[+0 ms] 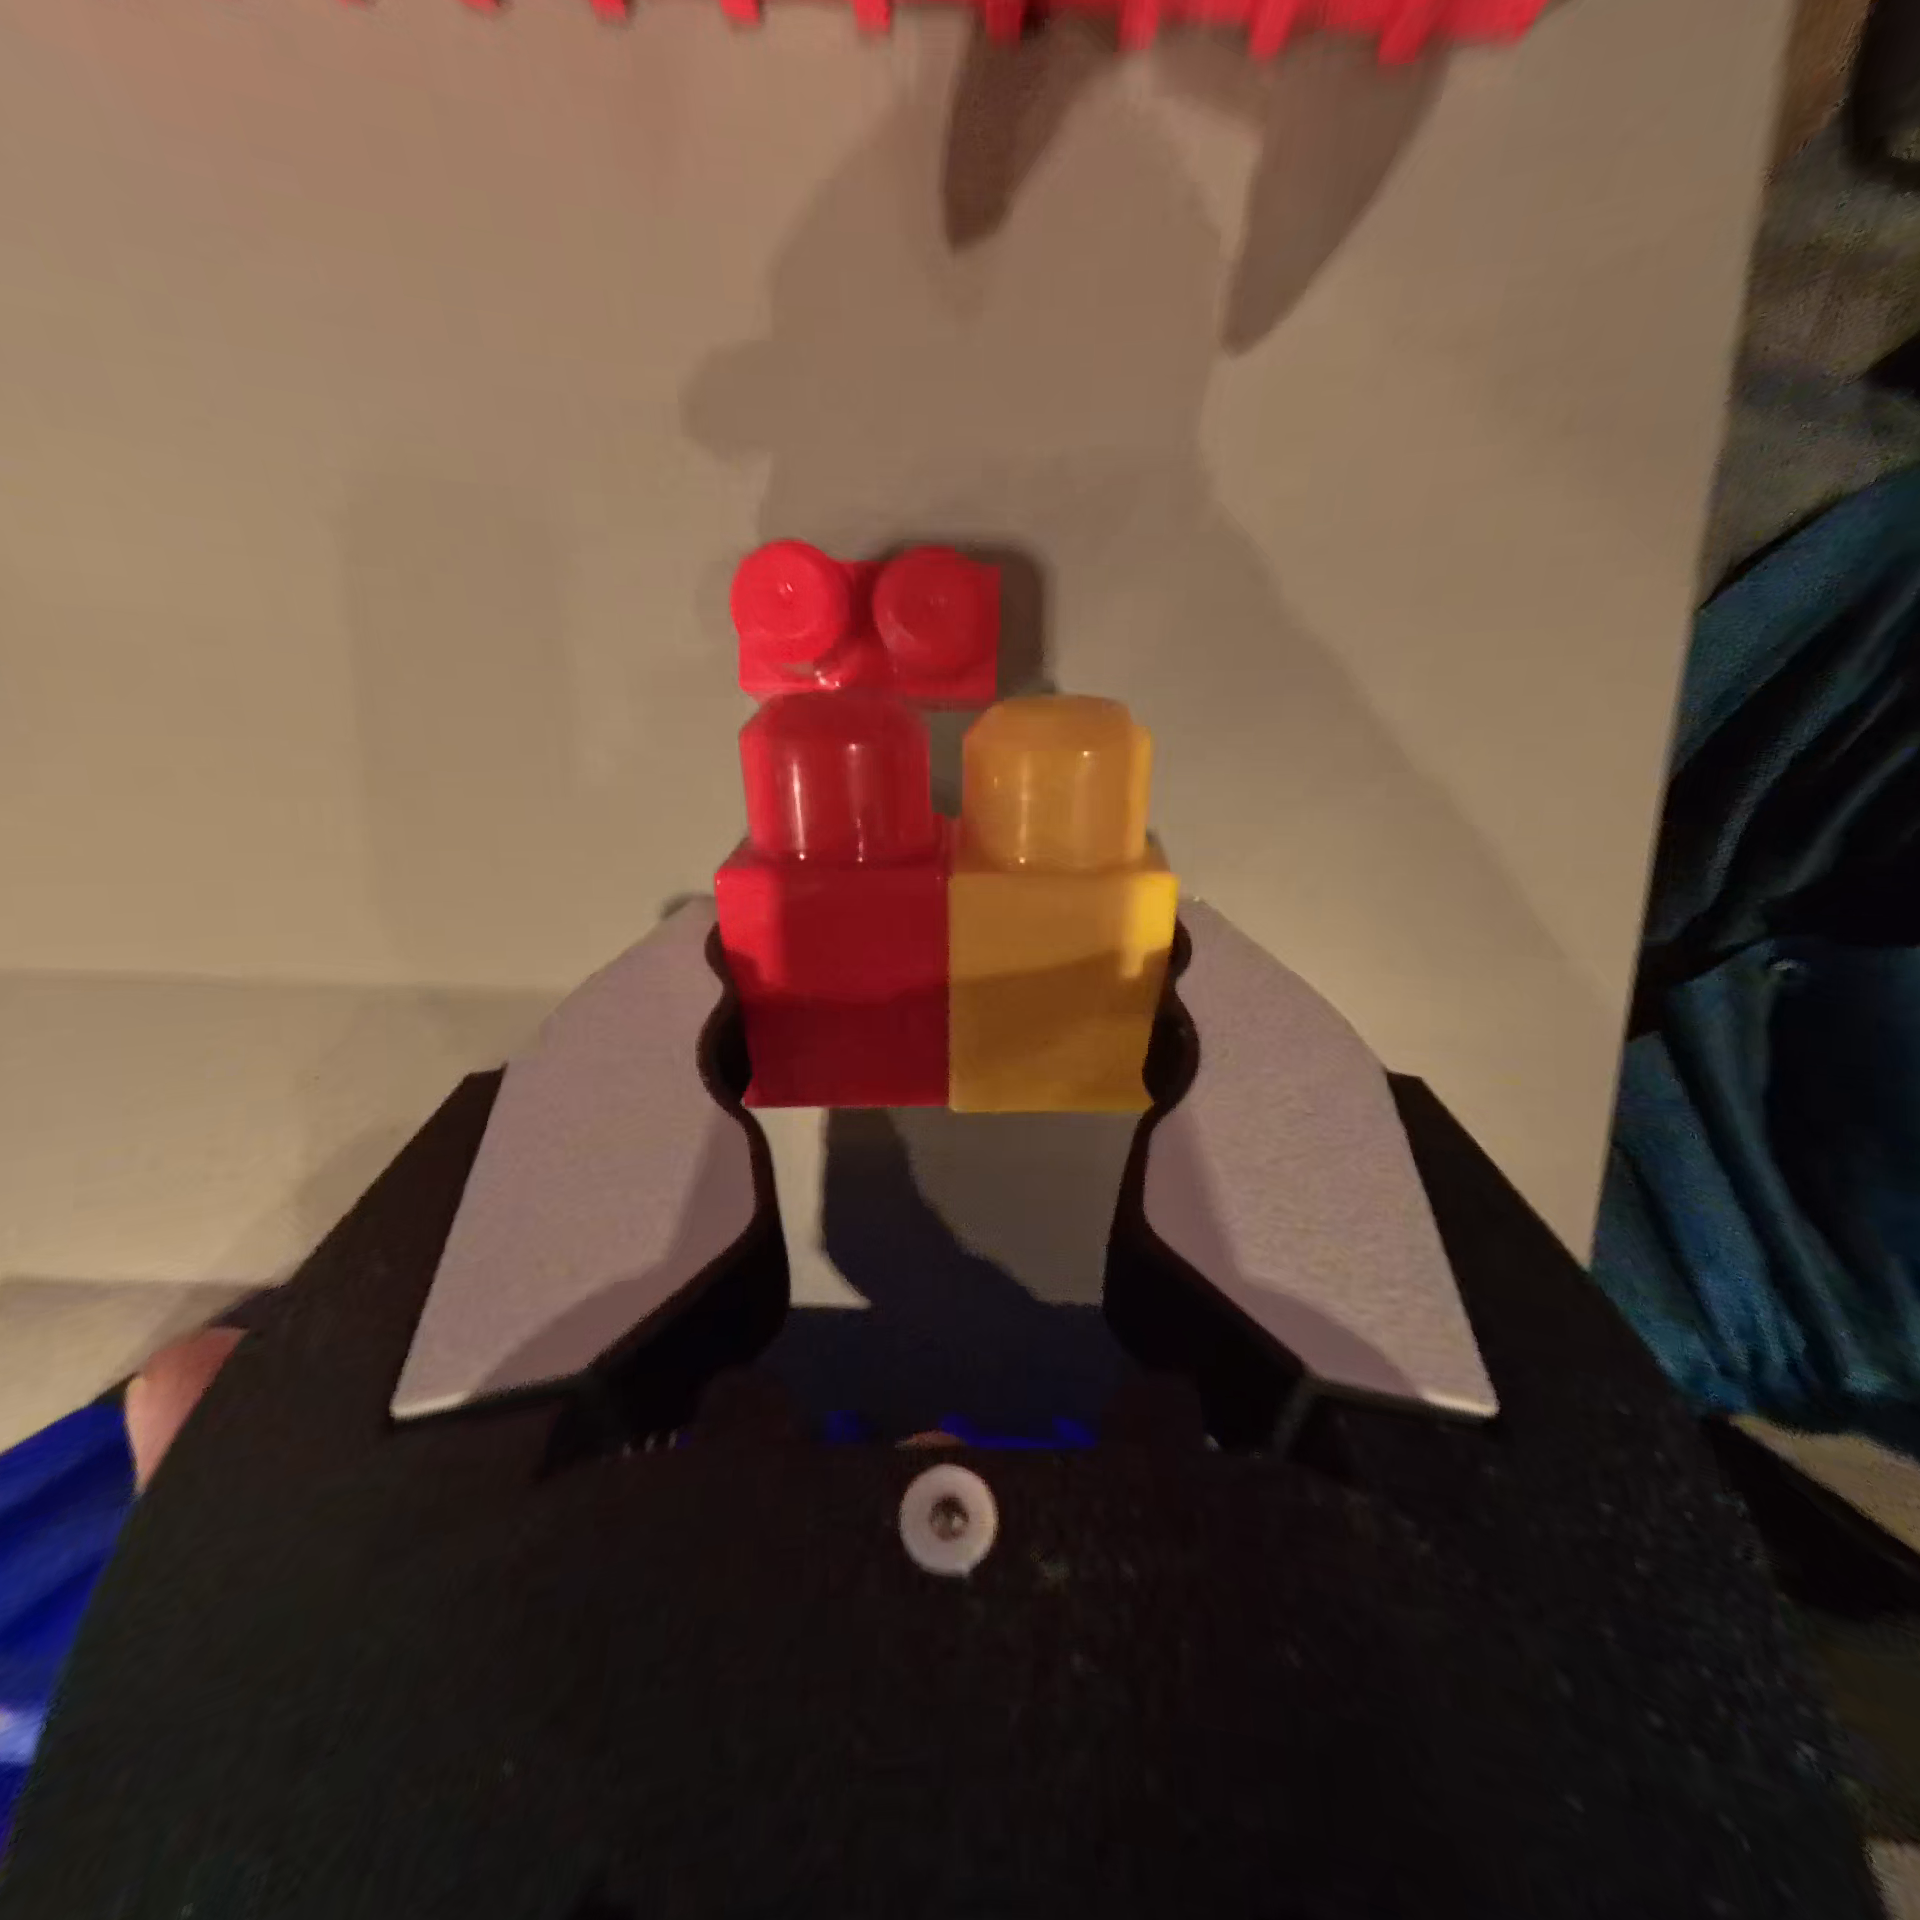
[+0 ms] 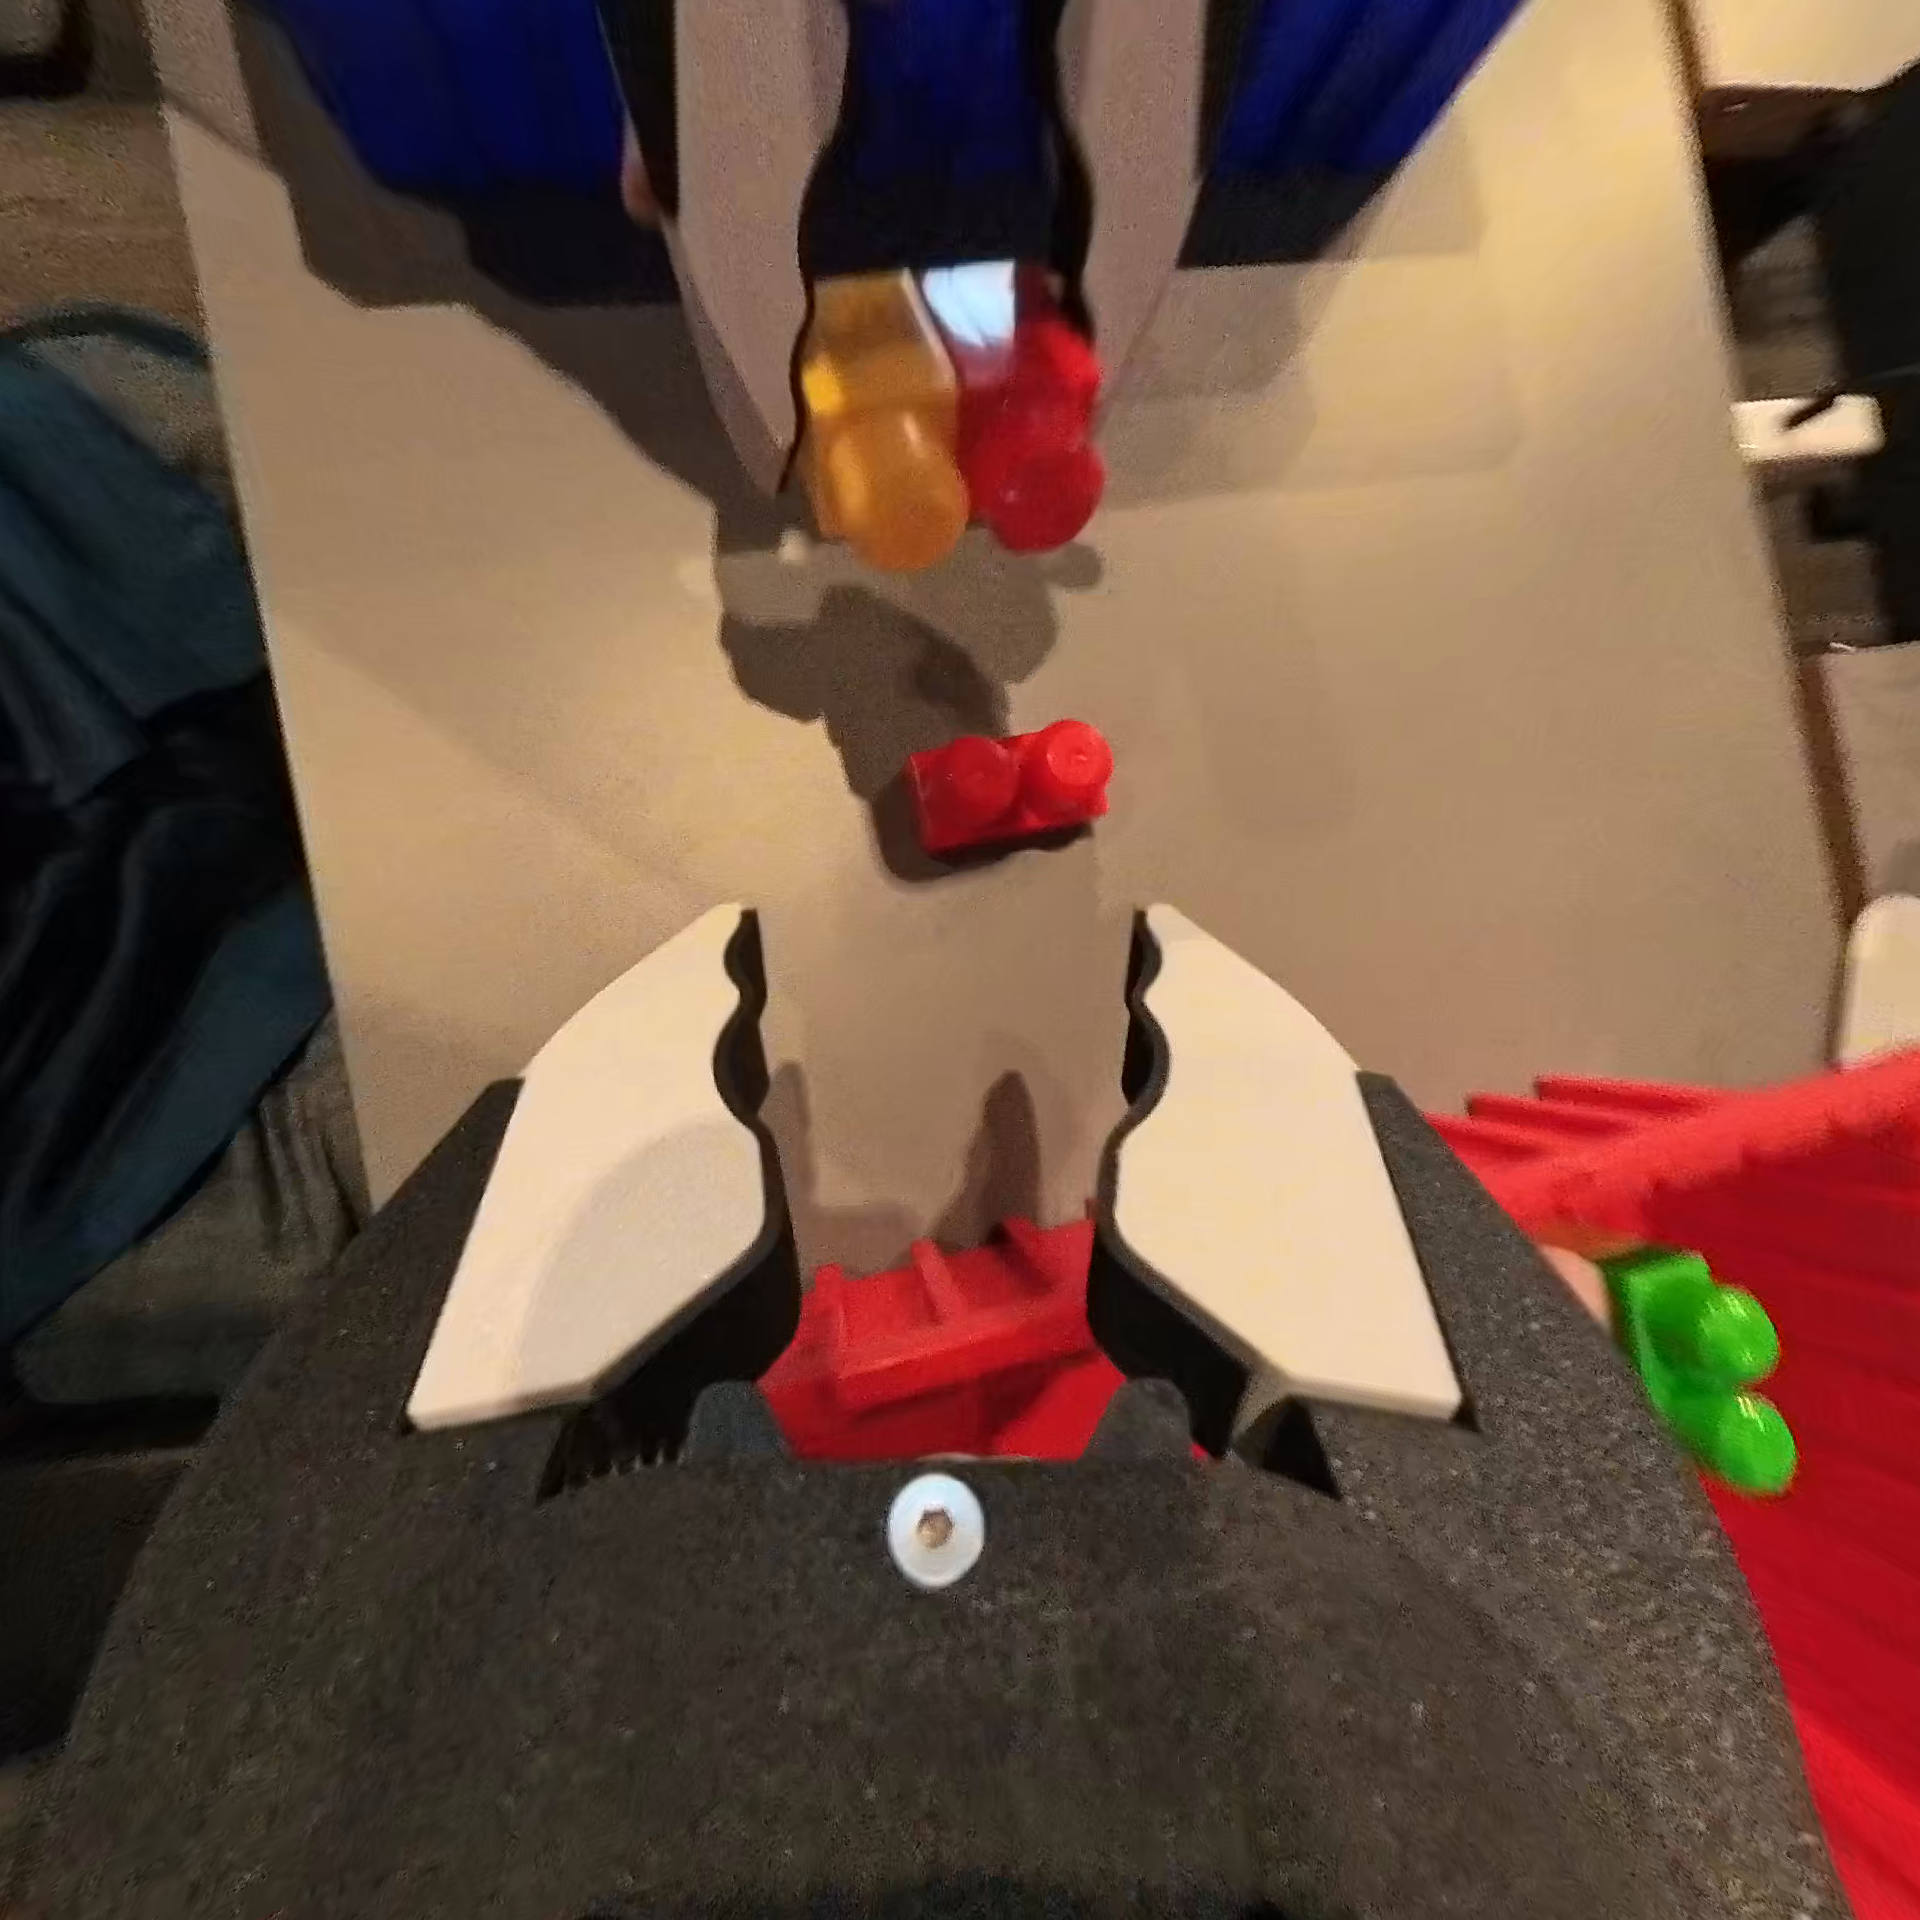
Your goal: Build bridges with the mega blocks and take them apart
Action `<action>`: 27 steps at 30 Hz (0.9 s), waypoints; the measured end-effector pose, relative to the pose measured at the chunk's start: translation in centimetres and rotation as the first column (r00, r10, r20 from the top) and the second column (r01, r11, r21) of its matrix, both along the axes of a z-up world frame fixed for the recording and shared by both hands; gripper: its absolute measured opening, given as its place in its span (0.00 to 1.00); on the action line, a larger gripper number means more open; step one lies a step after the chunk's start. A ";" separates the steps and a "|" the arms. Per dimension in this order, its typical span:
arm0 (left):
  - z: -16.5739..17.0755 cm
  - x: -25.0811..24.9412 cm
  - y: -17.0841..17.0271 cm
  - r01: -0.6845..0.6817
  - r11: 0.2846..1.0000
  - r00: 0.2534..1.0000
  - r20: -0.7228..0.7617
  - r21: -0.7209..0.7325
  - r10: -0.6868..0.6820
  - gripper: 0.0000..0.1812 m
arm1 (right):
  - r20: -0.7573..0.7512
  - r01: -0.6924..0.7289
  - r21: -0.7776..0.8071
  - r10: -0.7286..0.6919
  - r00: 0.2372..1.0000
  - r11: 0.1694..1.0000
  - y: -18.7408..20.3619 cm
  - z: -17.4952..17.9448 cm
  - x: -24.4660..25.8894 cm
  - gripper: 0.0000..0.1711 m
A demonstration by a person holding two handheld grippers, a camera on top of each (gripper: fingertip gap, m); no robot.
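Observation:
My left gripper (image 1: 948, 987) is shut on two single-stud blocks held side by side: a red block (image 1: 842, 935) on the left and a yellow block (image 1: 1060, 935) on the right, studs up, above the table. Just beyond them a flat red two-stud block (image 1: 868, 623) lies on the pale table (image 1: 364, 623). In the right wrist view my right gripper (image 2: 945, 935) is open and empty, just short of that flat red block (image 2: 1003, 784). The left gripper (image 2: 940, 416) shows beyond it with the yellow block (image 2: 878, 468) and red block (image 2: 1034, 457).
A red bin (image 2: 1714, 1195) sits at the right gripper's lower right, with a green two-stud block (image 2: 1704, 1361) at its edge; its rim also shows in the left wrist view (image 1: 935, 21). Dark blue-green fabric (image 1: 1787, 935) lies beyond the table's right edge. Spacing between my two grippers at the tips: around 12 centimeters.

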State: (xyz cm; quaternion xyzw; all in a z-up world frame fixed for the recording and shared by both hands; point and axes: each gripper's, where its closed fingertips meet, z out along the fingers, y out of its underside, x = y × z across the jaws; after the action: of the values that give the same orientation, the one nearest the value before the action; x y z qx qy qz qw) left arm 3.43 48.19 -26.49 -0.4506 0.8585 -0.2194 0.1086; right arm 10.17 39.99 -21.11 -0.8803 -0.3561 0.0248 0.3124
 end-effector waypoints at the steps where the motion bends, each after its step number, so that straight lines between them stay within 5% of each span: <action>1: 1.0 -0.3 0.0 -0.012 1.000 0.999 0.037 -0.024 0.013 0.42 | -0.002 -0.036 -0.038 0.036 0.999 0.999 0.6 -0.4 -0.2 0.42; 5: 3.4 -2.2 -0.2 -0.041 0.992 0.985 0.162 -0.116 0.060 0.41 | 0.114 -0.092 -0.218 0.119 0.986 0.972 2.7 -3.8 0.2 0.51; 12: 6.1 -4.9 -0.4 -0.059 0.978 0.945 0.304 -0.199 0.119 0.41 | 0.249 -0.117 -0.370 0.220 0.943 0.921 5.6 -10.5 0.4 0.51; 27: 7.5 -6.4 1.1 -0.119 0.964 0.894 0.397 -0.236 0.207 0.41 | 0.255 -0.097 -0.488 0.248 0.935 0.868 6.7 -13.7 0.7 0.52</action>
State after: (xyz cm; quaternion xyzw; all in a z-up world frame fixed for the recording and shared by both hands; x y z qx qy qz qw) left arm -2.94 49.24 -19.02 -0.4726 0.7470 -0.3882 0.2606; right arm 10.88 46.72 -34.86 -0.8864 -0.4621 0.0000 0.0279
